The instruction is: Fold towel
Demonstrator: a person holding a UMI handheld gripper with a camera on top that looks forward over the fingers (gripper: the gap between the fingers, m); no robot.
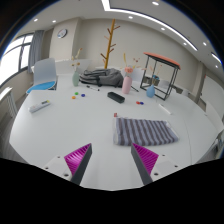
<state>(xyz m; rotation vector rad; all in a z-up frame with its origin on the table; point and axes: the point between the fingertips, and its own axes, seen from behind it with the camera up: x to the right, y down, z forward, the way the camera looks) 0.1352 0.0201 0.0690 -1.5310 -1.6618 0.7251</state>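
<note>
A grey striped towel [145, 130] lies flat on the white table [90, 120], just ahead of my right finger and a little to its right. My gripper [112, 160] is open and empty, hovering above the table. Its two fingers [78, 158] with magenta pads stand wide apart with bare table between them. The towel does not touch either finger.
Beyond the towel are a small dark object [117, 98], a pink cup [131, 77], a dark bundle of cloth [98, 77] and small scattered items. A white box [40, 104] lies to the left. A wooden coat stand [111, 42], a chair [45, 75] and a side table [160, 70] stand behind.
</note>
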